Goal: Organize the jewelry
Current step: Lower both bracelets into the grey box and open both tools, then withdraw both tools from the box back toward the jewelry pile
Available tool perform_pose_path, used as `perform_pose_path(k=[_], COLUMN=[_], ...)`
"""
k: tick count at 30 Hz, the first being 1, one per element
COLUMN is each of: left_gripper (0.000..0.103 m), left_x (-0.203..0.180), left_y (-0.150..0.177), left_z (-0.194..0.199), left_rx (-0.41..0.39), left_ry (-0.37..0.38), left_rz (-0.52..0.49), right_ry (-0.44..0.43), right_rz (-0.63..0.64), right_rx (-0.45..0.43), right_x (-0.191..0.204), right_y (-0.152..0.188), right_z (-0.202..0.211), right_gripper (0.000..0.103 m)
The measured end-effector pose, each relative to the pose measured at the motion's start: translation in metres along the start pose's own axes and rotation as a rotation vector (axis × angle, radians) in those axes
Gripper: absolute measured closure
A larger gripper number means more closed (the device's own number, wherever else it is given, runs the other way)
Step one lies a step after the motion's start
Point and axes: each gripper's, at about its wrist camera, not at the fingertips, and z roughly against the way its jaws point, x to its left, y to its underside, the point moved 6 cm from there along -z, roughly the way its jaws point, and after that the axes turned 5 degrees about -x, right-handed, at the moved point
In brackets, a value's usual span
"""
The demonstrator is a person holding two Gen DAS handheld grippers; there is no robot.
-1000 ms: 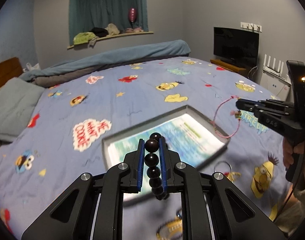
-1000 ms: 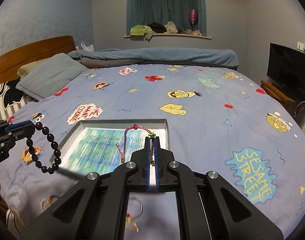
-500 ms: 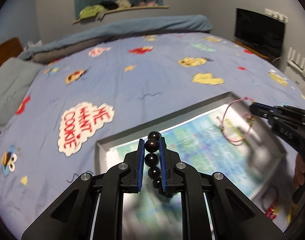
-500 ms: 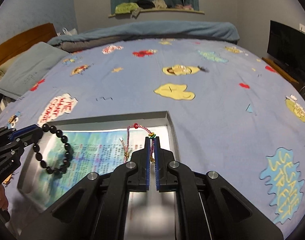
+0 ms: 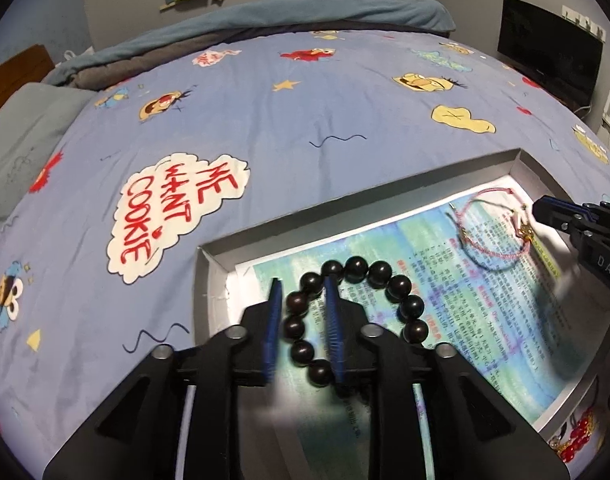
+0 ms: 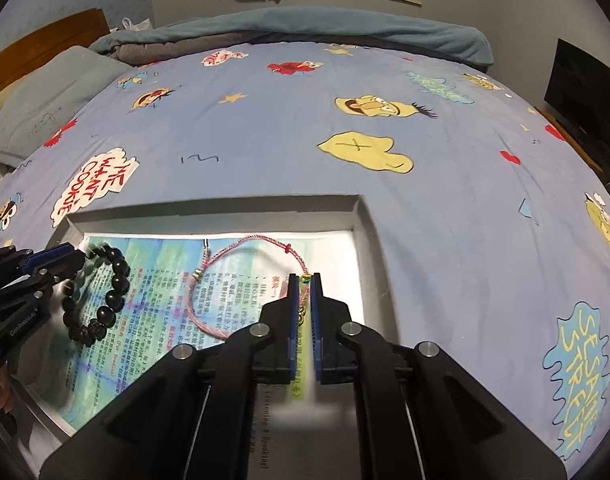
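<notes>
A grey shallow tray (image 5: 385, 192) lined with a printed paper lies on the bed; it also shows in the right wrist view (image 6: 209, 210). My left gripper (image 5: 303, 288) is open, its blue pads on either side of a dark bead bracelet (image 5: 401, 288) that lies in the tray's left part (image 6: 117, 280). My right gripper (image 6: 303, 278) has its pads slightly apart around a thin pink cord bracelet (image 6: 241, 246) with a small gold charm. The cord loop rests on the paper at the tray's right (image 5: 485, 228).
The tray sits on a blue cartoon-print bedspread (image 6: 305, 128). Red and gold jewelry (image 5: 577, 436) lies on the bed beside the tray's near right corner. A pillow (image 5: 21, 136) lies far left and a TV (image 5: 549, 48) stands at the right wall.
Both grippers dropped down into the tray. The left gripper opened and let the bead bracelet fall flat on the paper. The right gripper's pads parted a little around the pink cord.
</notes>
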Motion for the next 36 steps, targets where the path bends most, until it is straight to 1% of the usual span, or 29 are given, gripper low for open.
perform_pose_path(k=[1,2,4,5,6,7,8,9,11,12,13,14,15,17,18,20,23,24,28,36], left_gripper=[0.066,0.065,0.059,0.056,0.047,0.038,0.033,0.030,0.030,0.027,0.021,0.019,0.019,0.016,0.011,0.010,0.009,0.009,0.008,0.008], left_x=[-0.001,-0.001,-0.004,-0.005,-0.006,-0.008,-0.009,-0.010,-0.015,-0.017,-0.018,-0.019,-0.021,-0.022,-0.023,-0.023,-0.022,-0.022,-0.020,-0.020], left_y=[0.000,0.000,-0.001,-0.001,-0.002,-0.004,-0.005,-0.006,-0.008,-0.008,-0.008,-0.008,-0.008,-0.007,-0.006,-0.004,0.001,0.003,0.012,0.030], left_z=[0.000,0.001,0.005,0.008,0.011,0.015,0.020,0.024,0.033,0.037,0.040,0.045,0.050,0.058,0.062,0.072,0.085,0.089,0.106,0.142], left_rx=[-0.004,-0.008,-0.021,-0.028,-0.039,-0.051,-0.067,-0.081,-0.097,-0.103,-0.108,-0.119,-0.125,-0.129,-0.132,-0.145,-0.153,-0.153,-0.153,-0.163], left_ry=[-0.008,-0.012,-0.013,-0.013,-0.015,-0.018,-0.025,-0.029,-0.023,-0.022,-0.025,-0.031,-0.029,-0.020,-0.018,-0.014,-0.020,-0.019,-0.014,-0.015], left_rz=[-0.006,-0.011,-0.021,-0.024,-0.027,-0.030,-0.035,-0.038,-0.045,-0.047,-0.049,-0.048,-0.048,-0.036,-0.027,-0.014,-0.007,-0.003,0.019,0.010], right_ry=[-0.002,-0.004,-0.005,-0.006,-0.009,-0.014,-0.017,-0.018,-0.016,-0.016,-0.016,-0.017,-0.018,-0.017,-0.019,-0.022,-0.017,-0.015,-0.009,-0.017], right_rz=[-0.002,-0.006,-0.004,-0.003,-0.004,-0.008,-0.011,-0.011,-0.014,-0.017,-0.021,-0.029,-0.035,-0.046,-0.051,-0.059,-0.068,-0.069,-0.063,-0.046], right_rx=[0.001,0.001,-0.007,-0.010,-0.017,-0.026,-0.038,-0.047,-0.066,-0.075,-0.083,-0.094,-0.104,-0.128,-0.139,-0.158,-0.182,-0.190,-0.213,-0.248], right_x=[0.000,0.000,0.000,0.000,0.000,0.000,0.000,0.000,-0.002,-0.003,-0.004,-0.006,-0.008,-0.012,-0.014,-0.016,-0.018,-0.019,-0.020,-0.021], right_y=[0.000,0.001,0.002,0.002,0.002,0.002,0.001,0.001,0.001,0.001,0.001,0.001,0.001,0.001,0.001,0.001,0.005,0.006,0.012,0.023], right_z=[-0.001,-0.001,0.001,0.003,0.006,0.010,0.015,0.019,0.029,0.033,0.038,0.045,0.050,0.063,0.069,0.081,0.099,0.104,0.125,0.163], right_gripper=[0.080,0.076,0.074,0.071,0.067,0.060,0.054,0.051,0.043,0.041,0.035,0.030,0.028,0.019,0.017,0.012,0.006,0.006,0.006,0.006])
